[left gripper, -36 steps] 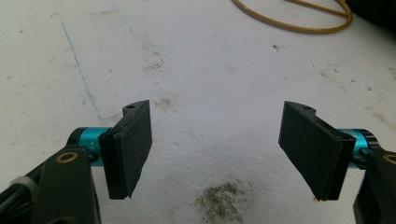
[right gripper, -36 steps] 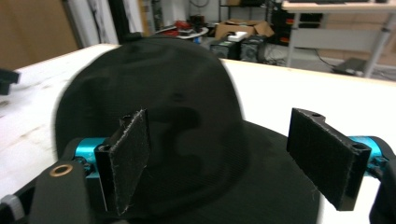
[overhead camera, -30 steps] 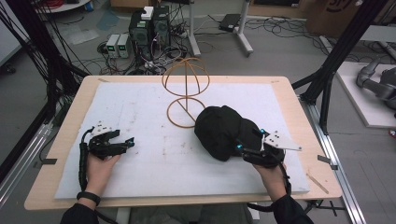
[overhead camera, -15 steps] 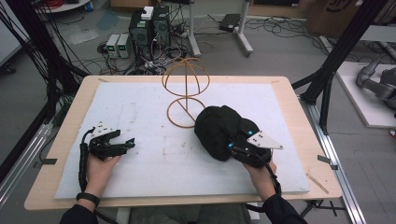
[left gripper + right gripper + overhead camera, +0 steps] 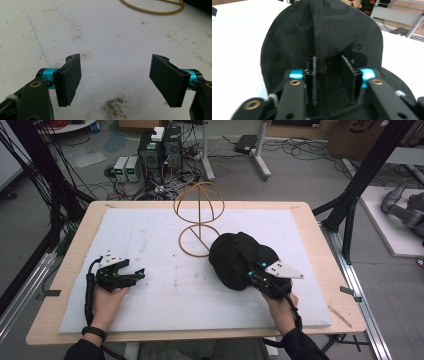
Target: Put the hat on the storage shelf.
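Right gripper (image 5: 256,276) jaws just closing around the black cap (image 5: 235,260) beside the wire stand (image 5: 199,222), pads seemingly pinching fabric; hard to confirm. Left gripper (image 5: 136,276) open on white mat (image 5: 165,295).

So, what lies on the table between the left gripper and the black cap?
Nothing: in the high view the stretch from the left gripper to the black cap is bare white mat, with faint stains.

Black cap (image 5: 239,260), tan wire stand (image 5: 199,220), white mat (image 5: 150,235).

Wire hat stand (image 5: 199,217) on white mat (image 5: 150,235) — computers (image 5: 160,147) behind.
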A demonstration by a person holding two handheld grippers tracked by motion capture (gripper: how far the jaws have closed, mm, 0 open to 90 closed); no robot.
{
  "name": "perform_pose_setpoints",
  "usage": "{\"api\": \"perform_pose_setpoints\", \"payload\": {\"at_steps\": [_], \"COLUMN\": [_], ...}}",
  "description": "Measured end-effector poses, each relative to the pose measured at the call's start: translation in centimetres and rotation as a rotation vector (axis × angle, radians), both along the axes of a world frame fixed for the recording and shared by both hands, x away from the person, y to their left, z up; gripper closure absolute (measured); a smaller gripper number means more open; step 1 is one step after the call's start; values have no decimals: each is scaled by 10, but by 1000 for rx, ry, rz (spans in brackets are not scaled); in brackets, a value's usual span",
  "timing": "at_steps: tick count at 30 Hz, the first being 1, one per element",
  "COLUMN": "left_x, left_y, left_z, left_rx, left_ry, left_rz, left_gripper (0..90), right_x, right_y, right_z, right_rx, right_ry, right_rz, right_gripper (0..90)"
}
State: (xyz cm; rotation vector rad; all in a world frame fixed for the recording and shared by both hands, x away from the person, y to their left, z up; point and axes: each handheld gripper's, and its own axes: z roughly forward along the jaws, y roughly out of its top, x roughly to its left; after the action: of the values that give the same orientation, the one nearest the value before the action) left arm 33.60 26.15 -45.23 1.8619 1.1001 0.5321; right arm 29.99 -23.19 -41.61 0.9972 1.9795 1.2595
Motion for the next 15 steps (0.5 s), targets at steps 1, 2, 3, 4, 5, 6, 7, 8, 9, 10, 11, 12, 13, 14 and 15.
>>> {"api": "perform_pose_setpoints", "payload": {"at_steps": [1,2,3,4,5,6,7,8,9,10,11,12,13,14,15], "left_x": [0,0,0,0,0,0,0,0,0,0,0,0,0,0,0], "left_y": [0,0,0,0,0,0,0,0,0,0,0,0,1,1,0], "left_z": [0,0,0,0,0,0,0,0,0,0,0,0,0,0,0], "left_rx": [1,1,1,1,2,1,0,1,1,1,2,1,1,0,-2], "left_ry": [-1,-1,-1,-1,-1,0,-1,0,-1,-1,0,2,2,1,1], "left_rz": [-3,-4,-4,-5,-4,-5,-4,-5,-5,-5,-6,-10,-10,-11,-9], "left_gripper": [258,257,258,258,257,257,258,258,258,258,258,258,258,258,258], "right_x": [0,0,0,0,-2,-2,-2,-2,-2,-3,-3,-4,-4,-6,-6], "right_y": [0,0,0,0,1,2,2,2,2,1,1,0,0,-2,-2], "right_z": [0,0,0,0,1,1,1,1,1,2,2,3,3,4,4], "right_rx": [-1,-2,-4,-4,-8,-18,-21,-22,-22,-29,-29,-34,-34,-43,-43], "right_ry": [2,4,-1,-1,0,-5,-5,-8,-8,-18,-18,-25,-25,-28,-28], "right_rz": [3,12,12,12,19,20,21,19,19,16,16,6,6,-10,-10], "right_gripper": [730,756,779,779,818,822,833,836,836,848,848,851,851,852,852]}}
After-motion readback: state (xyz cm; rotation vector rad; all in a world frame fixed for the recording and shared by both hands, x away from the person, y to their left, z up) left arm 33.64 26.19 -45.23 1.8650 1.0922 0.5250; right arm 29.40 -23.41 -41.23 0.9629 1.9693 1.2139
